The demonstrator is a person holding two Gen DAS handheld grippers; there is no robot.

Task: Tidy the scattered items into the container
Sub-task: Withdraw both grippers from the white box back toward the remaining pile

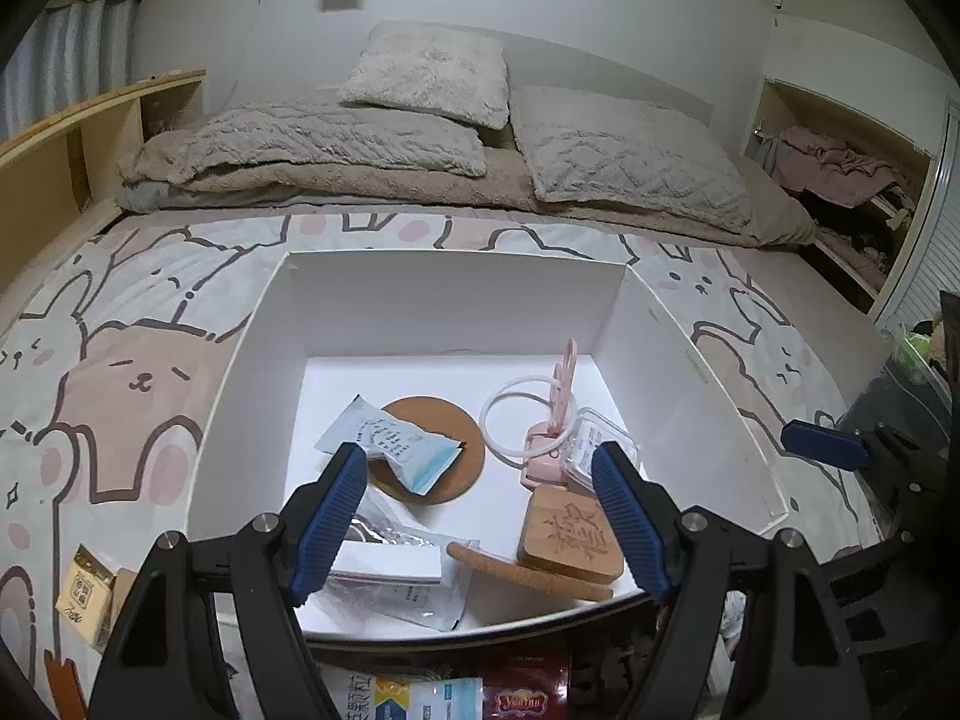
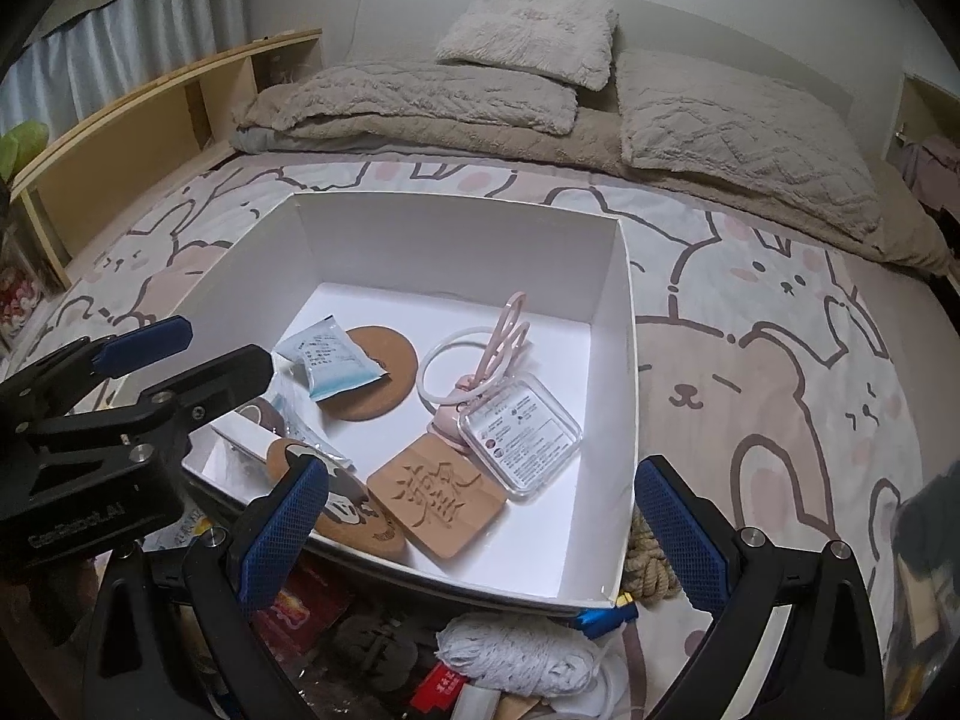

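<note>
White box [image 1: 456, 288] sits just beyond both grippers' open, empty fingers [image 1: 336, 516].

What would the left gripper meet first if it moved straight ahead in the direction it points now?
Probably the white floor of the box, about between the round cork coaster and the white ring. The left gripper is open and empty; depth is unclear.

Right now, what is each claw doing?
Left claw: open, holding nothing, over the white box.
Right claw: open, holding nothing.
</note>
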